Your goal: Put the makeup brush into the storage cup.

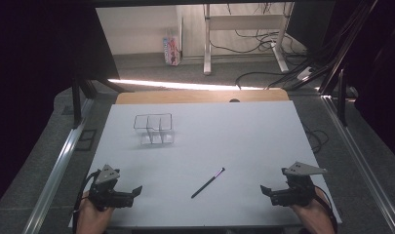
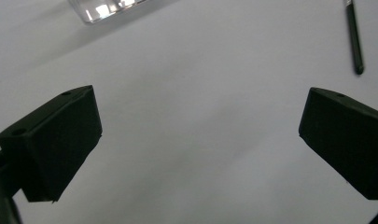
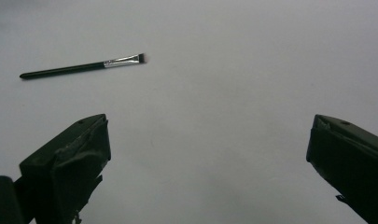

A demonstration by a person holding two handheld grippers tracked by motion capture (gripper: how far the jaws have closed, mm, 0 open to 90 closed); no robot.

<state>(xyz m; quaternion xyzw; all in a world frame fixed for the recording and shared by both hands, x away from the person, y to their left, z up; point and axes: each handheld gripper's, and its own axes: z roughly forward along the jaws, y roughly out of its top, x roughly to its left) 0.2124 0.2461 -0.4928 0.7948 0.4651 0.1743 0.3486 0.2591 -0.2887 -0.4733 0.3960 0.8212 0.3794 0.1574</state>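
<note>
- Nothing has been gripped yet: the thin brush (image 1: 208,183) lies flat and untouched on the white table (image 1: 244,141), and the clear divided organiser (image 1: 153,128) holds nothing that can be made out.
- The work in hand is judged to be picking up the brush and placing it in the organiser; by that reading, the reach, the grasp, the carry and the placing are all left to do.
- The left gripper (image 1: 136,189) is held near the table's front edge at about 8 o'clock from the table's centre, with its jaws spread wide and nothing between them.
- The right gripper (image 1: 264,189) is held at about 4 o'clock from the centre, its jaws likewise wide apart and empty.
- The brush is found between the two grippers, slightly nearer the right one, at about 6 o'clock from the table's centre and well apart from both.
- In the high view its long axis runs diagonally, from about 7 o'clock to about 1 o'clock.
- The bristle end, behind a silver ferrule, is pointed toward 1 o'clock; the dark handle tip is pointed toward 7 o'clock, at the person's side.
- In the right gripper view the brush (image 3: 84,66) is seen at about 10 o'clock, lying almost crosswise to the jaws.
- The organiser stands well apart from the brush, at about 11 o'clock from it.
</note>
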